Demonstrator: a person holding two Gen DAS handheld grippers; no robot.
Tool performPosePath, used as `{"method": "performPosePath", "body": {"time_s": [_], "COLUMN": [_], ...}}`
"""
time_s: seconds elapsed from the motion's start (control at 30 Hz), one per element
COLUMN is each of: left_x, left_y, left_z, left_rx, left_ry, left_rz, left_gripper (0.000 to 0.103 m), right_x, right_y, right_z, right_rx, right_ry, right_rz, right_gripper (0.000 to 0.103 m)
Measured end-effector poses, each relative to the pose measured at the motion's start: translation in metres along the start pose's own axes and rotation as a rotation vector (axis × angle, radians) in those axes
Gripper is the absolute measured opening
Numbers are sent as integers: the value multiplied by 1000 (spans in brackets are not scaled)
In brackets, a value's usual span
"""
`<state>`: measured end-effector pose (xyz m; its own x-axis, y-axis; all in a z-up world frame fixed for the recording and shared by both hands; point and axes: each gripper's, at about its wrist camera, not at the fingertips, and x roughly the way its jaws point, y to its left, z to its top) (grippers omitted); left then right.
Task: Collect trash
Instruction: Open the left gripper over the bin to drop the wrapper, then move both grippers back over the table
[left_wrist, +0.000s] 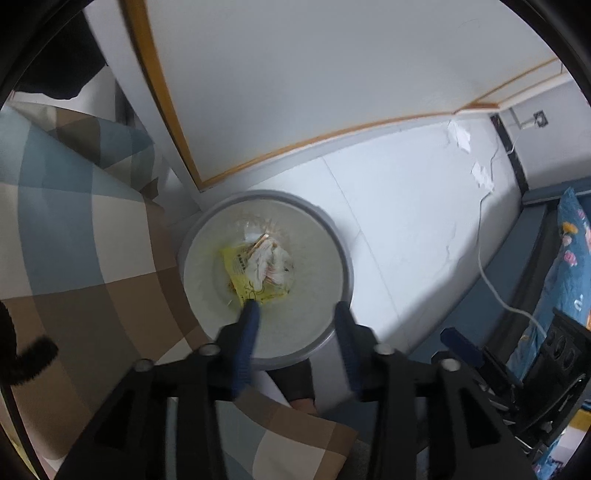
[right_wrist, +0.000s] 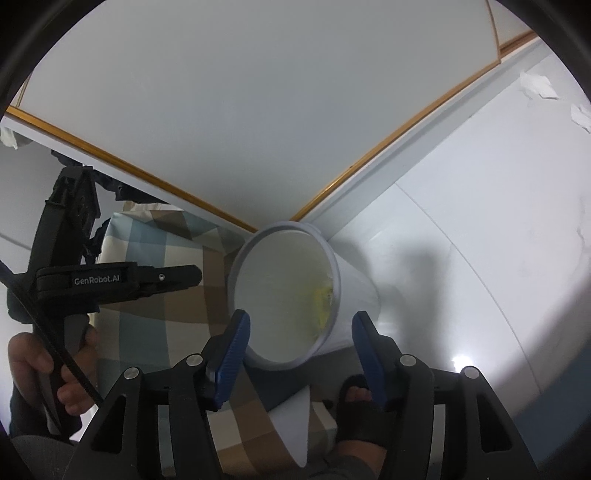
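- The left gripper (left_wrist: 295, 314) is held straight above the trash bin (left_wrist: 343, 254), jaws apart, nothing gripped.
- Yellow wrapper (left_wrist: 245, 280) and crumpled tissue (left_wrist: 267, 264) are seen lying at the bin's bottom.
- 2 paper scraps (left_wrist: 469, 153) are left on the floor, well apart.
- The right gripper (right_wrist: 301, 345) is open, empty, judged nearer them.

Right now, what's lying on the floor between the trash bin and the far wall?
In the left wrist view, bare white floor beyond the bin, then two scraps of white paper and a white cable.
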<state>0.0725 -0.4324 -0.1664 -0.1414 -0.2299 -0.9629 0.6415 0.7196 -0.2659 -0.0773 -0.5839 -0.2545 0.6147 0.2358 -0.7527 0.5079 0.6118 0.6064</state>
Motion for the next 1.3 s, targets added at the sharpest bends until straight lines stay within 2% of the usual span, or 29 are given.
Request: {"method": "performPosePath", "body": {"time_s": [0.23, 0.33, 0.4, 0.6, 0.7, 0.77, 0.83, 1.13, 1.17, 1.3], "left_x": [-22, -35, -46, -83, -107, -127, -144, -211, -219, -241], "left_y": [-1, -1, -3, 6, 18, 28, 39, 70, 76, 85], "left_z": [-10, -14, -19, -35, -49, -61, -72, -125, -133, -152], "left_rx": [7, 11, 17, 8, -31, -61, -93, -155, -160, -185], "left_ry": [-80, -123, -169, -290, -368, -436, -482, -645, -665, -719], "left_rz": [19, 40, 59, 85, 135, 154, 161, 190, 201, 230], "left_gripper": [46, 57, 62, 63, 63, 70, 75, 79, 82, 83], "right_x": [-7, -14, -19, -52, -74, -87, -99, -149, -153, -165], "right_y": [7, 14, 19, 42, 58, 69, 85, 177, 186, 230], "right_z": [1, 2, 3, 7, 7, 7, 7, -10, -12, -32], "right_rx": [-7, -14, -21, -56, -89, -112, -149, -326, -341, -441], "right_ry": [-15, -28, -38, -113, -169, -197, -221, -330, -339, -362], "right_rz": [-8, -10, -12, 2, 8, 15, 25, 73, 84, 151], "right_gripper": [58, 61, 63, 68, 72, 74, 75, 86, 88, 95]}}
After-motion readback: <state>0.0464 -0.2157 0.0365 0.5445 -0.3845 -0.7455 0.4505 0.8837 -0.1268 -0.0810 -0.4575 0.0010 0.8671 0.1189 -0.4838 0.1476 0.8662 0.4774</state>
